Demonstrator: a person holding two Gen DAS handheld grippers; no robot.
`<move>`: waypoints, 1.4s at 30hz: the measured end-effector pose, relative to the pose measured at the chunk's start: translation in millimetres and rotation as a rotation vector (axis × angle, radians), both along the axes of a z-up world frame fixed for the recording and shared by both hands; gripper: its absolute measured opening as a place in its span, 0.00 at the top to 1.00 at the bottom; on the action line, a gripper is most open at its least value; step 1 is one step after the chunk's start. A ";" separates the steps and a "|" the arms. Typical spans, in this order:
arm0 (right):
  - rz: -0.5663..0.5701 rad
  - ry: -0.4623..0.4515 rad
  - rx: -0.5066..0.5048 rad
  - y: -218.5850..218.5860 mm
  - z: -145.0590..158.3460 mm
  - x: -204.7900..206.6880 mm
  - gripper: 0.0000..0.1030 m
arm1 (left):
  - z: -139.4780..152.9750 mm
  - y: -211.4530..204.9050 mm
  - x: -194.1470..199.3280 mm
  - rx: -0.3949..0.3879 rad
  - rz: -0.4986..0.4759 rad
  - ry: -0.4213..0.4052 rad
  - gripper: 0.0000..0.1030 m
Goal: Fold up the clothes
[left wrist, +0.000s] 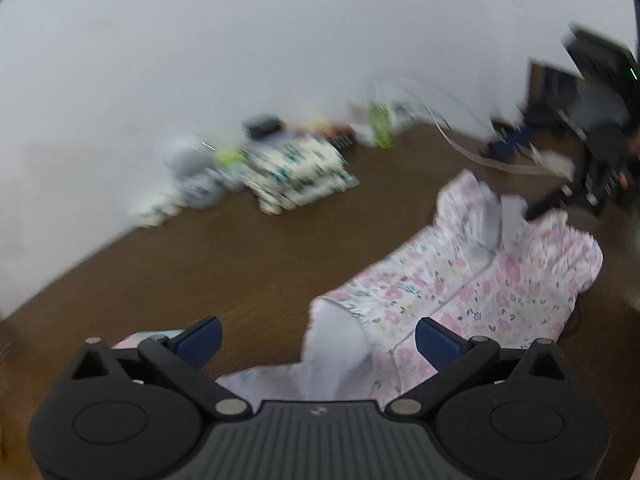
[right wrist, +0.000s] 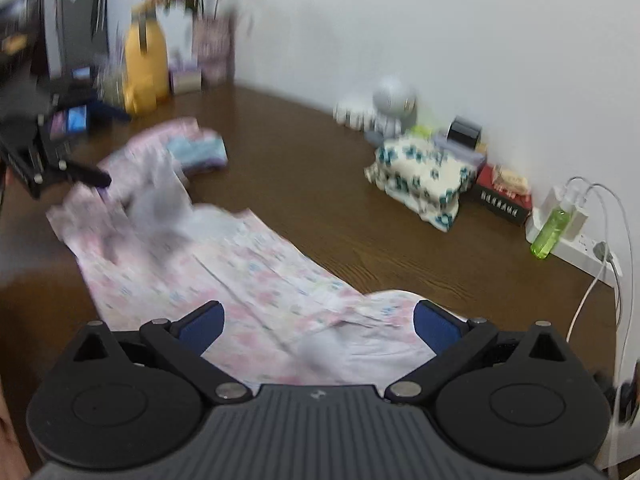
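Pink floral garment (right wrist: 240, 272) lies rumpled, pale lining showing.

Motion blur smears the floral garment (right wrist: 224, 272) and the clutter along the wall. Each tool's own body hides the garment's near edge.

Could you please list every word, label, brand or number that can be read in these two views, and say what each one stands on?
No text can be read in either view.
Red and black box by the wall: a row of white characters on its dark side, too blurred to read.
Each gripper body carries a small pale mark: a logo, no letters legible.
Green bottle: no label visible.
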State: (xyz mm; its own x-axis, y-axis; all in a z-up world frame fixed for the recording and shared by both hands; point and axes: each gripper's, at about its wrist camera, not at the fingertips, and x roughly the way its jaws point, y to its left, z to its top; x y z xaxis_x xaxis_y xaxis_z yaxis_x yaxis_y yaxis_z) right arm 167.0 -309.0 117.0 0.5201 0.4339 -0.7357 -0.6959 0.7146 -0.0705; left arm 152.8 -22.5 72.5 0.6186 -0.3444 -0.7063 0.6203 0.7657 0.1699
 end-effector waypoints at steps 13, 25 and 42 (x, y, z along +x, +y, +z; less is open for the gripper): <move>0.149 0.353 -0.152 -3.0 -58.1 142.8 0.43 | -78.7 -57.5 118.8 0.107 -0.130 0.292 0.55; 0.247 0.404 -0.153 -8.0 -78.8 157.4 0.60 | -80.0 -63.7 130.8 0.171 -0.248 0.353 0.56; 0.282 0.084 -0.246 6.8 -33.9 77.5 0.98 | -37.8 -83.7 28.0 0.306 -0.244 -0.104 1.00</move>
State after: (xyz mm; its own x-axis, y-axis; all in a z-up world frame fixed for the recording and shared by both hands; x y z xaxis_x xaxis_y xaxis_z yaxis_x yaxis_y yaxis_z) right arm 244.5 -302.1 83.1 0.3387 0.3568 -0.8706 -0.8736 0.4628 -0.1502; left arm 180.7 -106.2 34.7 0.6184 -0.2733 -0.7368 0.7449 0.5027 0.4387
